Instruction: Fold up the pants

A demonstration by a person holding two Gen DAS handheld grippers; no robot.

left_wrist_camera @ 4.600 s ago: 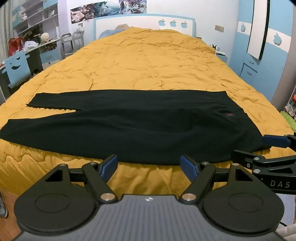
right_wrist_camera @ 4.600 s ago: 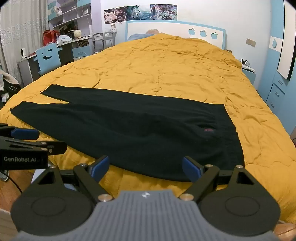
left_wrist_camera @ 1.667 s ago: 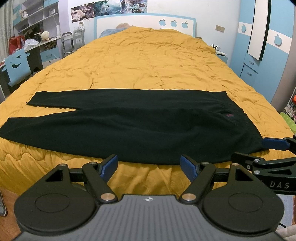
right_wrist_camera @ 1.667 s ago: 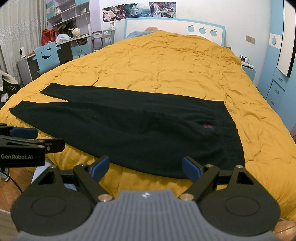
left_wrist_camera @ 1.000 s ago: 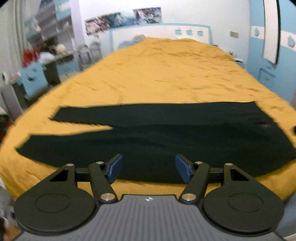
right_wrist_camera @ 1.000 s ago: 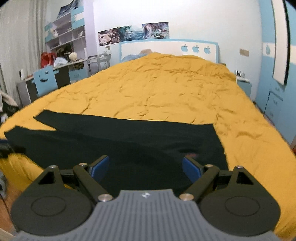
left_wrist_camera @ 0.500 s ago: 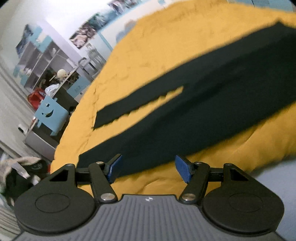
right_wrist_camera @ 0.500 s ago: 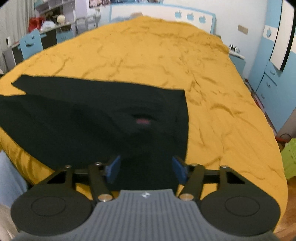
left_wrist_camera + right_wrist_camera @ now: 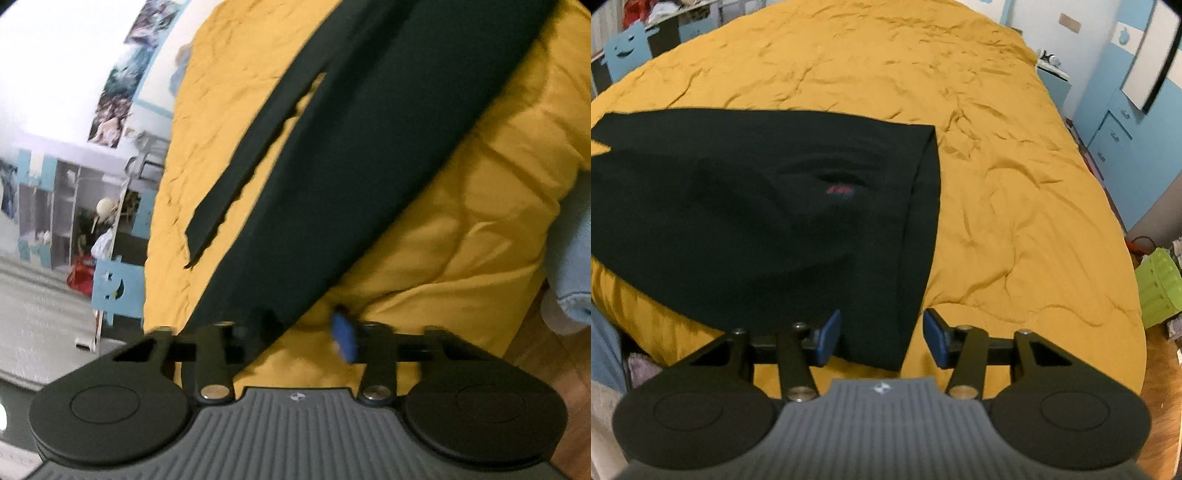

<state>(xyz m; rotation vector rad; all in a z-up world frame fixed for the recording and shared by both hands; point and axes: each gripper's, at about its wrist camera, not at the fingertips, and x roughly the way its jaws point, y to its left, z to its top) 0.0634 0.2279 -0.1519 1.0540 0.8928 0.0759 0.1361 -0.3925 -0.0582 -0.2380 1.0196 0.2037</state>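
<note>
Squarely between both grippers' fingers (image 9: 827,336): pants (image 9: 738,221)

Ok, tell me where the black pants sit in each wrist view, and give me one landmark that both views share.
Left wrist view: the black pants run diagonally from the top right down to the left gripper; the leg ends point lower left.
Right wrist view: the pants fill the left and centre; the waistband corner lies between the pads of the right gripper.
Shared landmark: the yellow quilt and the blue smiley-face chair.

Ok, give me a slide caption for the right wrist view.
Right tongs straddle the waistband corner of black pants spread on a yellow bedspread, pads not yet pressing.
</note>
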